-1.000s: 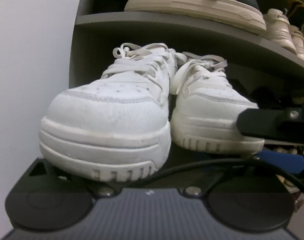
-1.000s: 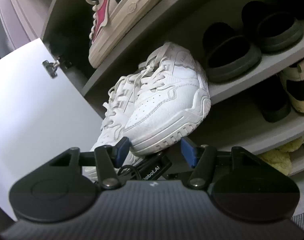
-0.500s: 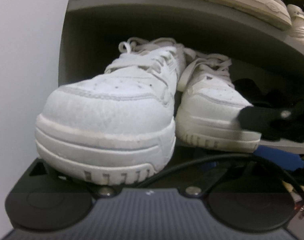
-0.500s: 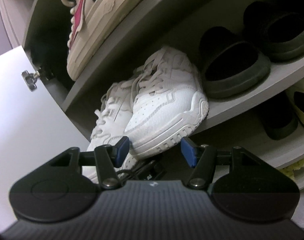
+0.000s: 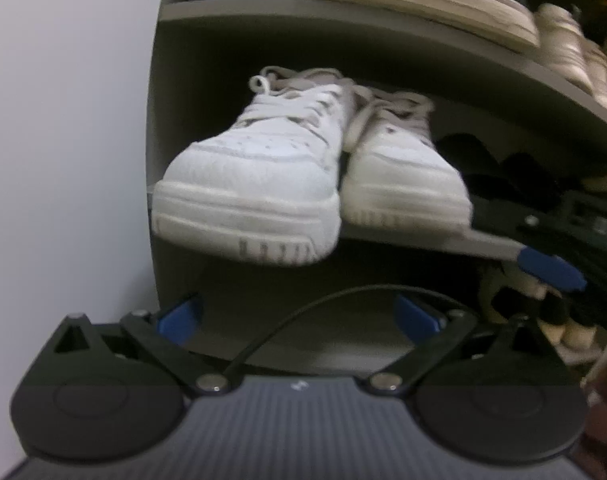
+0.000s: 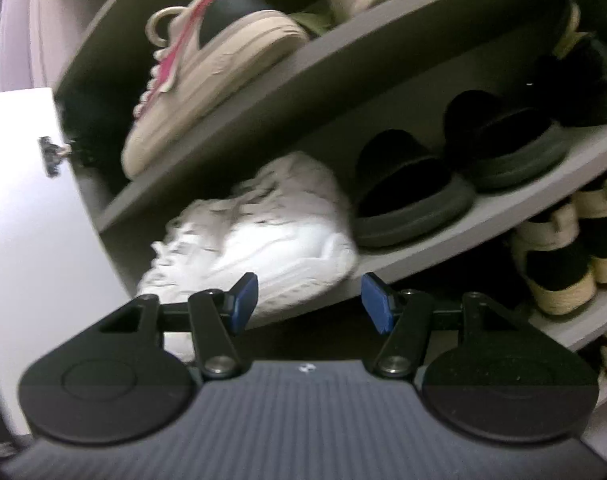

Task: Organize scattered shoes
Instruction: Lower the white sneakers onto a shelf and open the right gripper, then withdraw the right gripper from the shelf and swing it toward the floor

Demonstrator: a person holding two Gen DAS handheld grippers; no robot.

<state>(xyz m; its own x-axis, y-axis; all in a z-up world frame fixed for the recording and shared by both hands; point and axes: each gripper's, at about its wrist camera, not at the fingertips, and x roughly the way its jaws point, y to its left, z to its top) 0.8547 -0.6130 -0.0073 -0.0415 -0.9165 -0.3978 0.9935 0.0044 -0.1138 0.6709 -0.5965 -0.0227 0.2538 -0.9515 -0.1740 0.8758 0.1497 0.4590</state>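
With both your left gripper [image 5: 299,314] and right gripper [image 6: 309,300] hanging open and empty, the white sneakers [image 5: 303,172] are overhanging the shelf [image 5: 443,242] edge, risking a tumble if nudged.

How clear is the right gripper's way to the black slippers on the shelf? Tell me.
Probably clear. The right gripper is open and empty, the black slippers sit at the shelf front, beside the white sneakers, with nothing before them.

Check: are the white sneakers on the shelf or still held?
On the shelf. The white sneakers sit side by side on it, toes overhanging; left gripper and right gripper are open, empty.
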